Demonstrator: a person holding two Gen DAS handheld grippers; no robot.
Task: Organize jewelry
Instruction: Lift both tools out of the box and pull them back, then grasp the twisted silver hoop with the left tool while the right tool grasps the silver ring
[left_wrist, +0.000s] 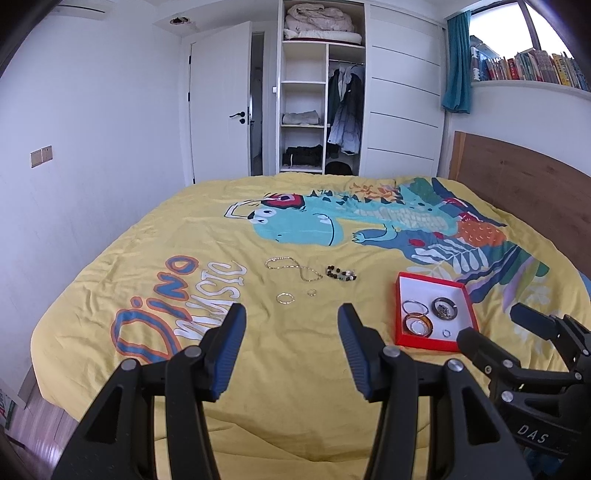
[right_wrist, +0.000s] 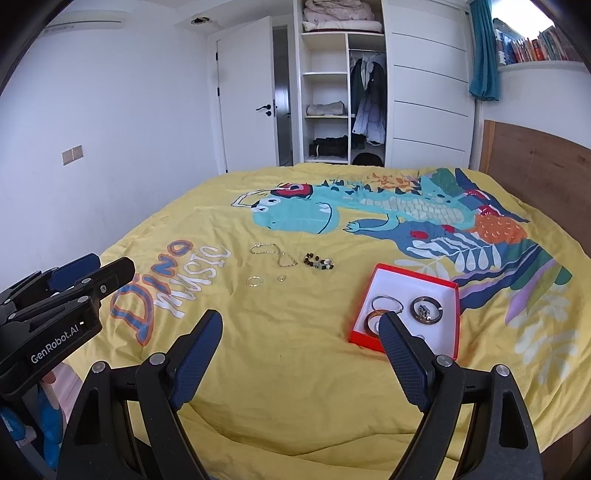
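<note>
Hovering over bare yellow bedspread (left_wrist: 295, 406), left gripper (left_wrist: 291, 314) gapes wide, empty — red box (left_wrist: 432, 345) right, gold chain (left_wrist: 291, 266) beyond. Right wrist: right gripper (right_wrist: 301, 319) wide, empty — box's near edge behind its right finger.

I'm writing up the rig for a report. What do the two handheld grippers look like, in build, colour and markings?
Both match: black plastic scissor-style linkages with silver pivot pins, each ending in two long fingers faced with blue ribbed pads. The left gripper shows white "GenRobot.AI" lettering on its side in the right wrist view; the right gripper shows white letters "DAS" on its body in the left wrist view. No cables are visible.
</note>
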